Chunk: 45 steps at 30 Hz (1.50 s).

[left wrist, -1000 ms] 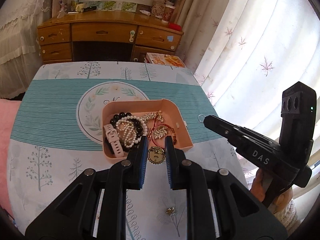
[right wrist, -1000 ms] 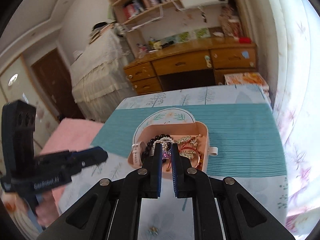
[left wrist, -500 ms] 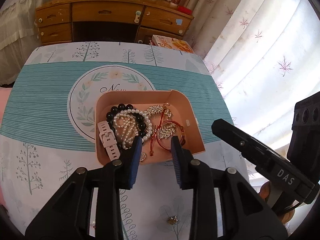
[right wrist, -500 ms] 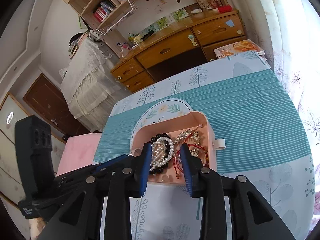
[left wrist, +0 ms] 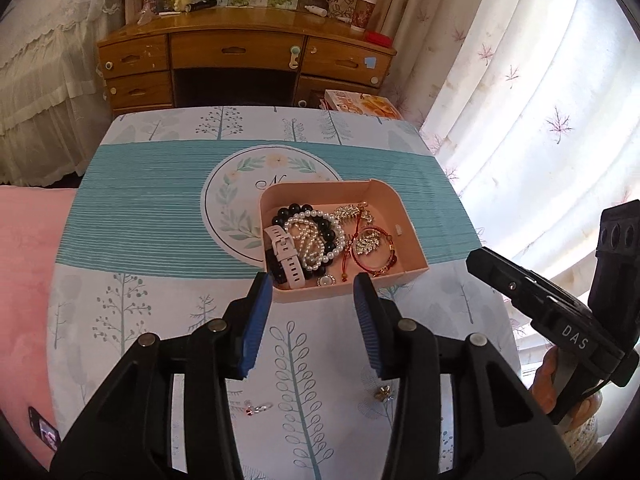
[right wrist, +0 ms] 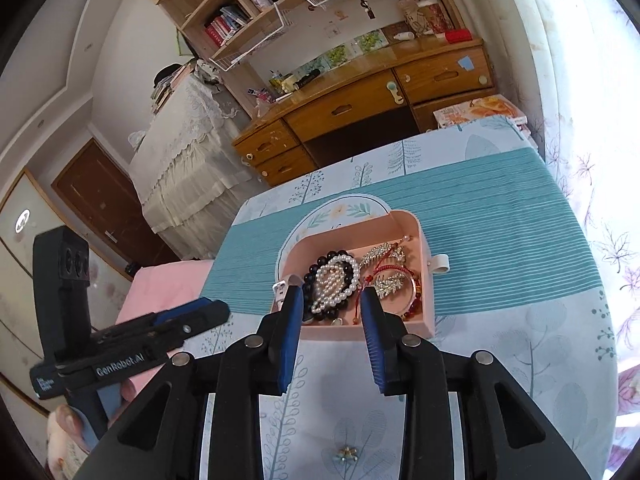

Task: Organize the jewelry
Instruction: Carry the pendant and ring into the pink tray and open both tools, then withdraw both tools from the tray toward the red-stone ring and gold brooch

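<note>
A pink box sits on the tablecloth and holds a pearl bracelet, black beads, a white watch, gold leaf pieces and a red bracelet. My left gripper is open and empty just in front of the box. My right gripper is open and empty over the box's near edge. A small gold piece and a small red-stone earring lie loose on the cloth near me.
The table has a teal striped band and a round floral print. A wooden desk stands beyond it, a curtain to the right, a pink cushion to the left. A phone lies at the lower left.
Both grippers have opened wide and drawn back from the box. The round pendant the left gripper held a second ago now lies in the box's front.
</note>
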Each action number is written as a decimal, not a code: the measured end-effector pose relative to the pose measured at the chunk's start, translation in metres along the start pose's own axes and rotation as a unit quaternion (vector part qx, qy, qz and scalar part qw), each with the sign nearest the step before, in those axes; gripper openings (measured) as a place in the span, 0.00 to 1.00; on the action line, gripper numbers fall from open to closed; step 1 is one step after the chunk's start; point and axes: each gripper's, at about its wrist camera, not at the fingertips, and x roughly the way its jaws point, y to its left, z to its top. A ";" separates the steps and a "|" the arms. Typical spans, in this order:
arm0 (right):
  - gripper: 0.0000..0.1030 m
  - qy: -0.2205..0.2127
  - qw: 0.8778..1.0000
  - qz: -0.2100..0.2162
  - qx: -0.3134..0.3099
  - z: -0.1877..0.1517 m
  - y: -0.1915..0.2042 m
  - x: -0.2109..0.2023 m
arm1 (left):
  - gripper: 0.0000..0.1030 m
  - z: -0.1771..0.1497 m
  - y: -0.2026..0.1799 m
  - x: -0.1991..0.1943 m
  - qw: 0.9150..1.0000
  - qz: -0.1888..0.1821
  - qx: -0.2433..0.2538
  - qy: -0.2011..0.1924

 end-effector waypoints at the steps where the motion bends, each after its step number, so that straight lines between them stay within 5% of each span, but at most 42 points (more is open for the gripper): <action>1: 0.29 -0.003 1.000 -0.003 -0.009 -0.004 0.004 -0.004 | 0.38 -0.002 0.000 -0.006 1.000 0.003 0.002 -0.003; 18: 0.32 -0.022 0.994 -0.030 -0.104 -0.077 0.053 -0.077 | 0.39 -0.073 -0.017 -0.055 0.994 0.033 0.103 -0.025; 27: 0.33 -0.009 0.990 -0.055 -0.126 -0.129 0.049 -0.084 | 0.39 -0.121 0.008 -0.028 0.993 0.006 0.117 0.013; 32: 0.33 0.017 0.988 -0.075 -0.137 -0.161 0.033 -0.073 | 0.39 -0.142 0.018 -0.009 0.987 0.021 0.161 0.012; 45: 0.33 0.064 0.988 -0.092 -0.105 -0.212 -0.016 -0.051 | 0.39 -0.149 0.039 0.044 0.978 -0.014 0.206 0.030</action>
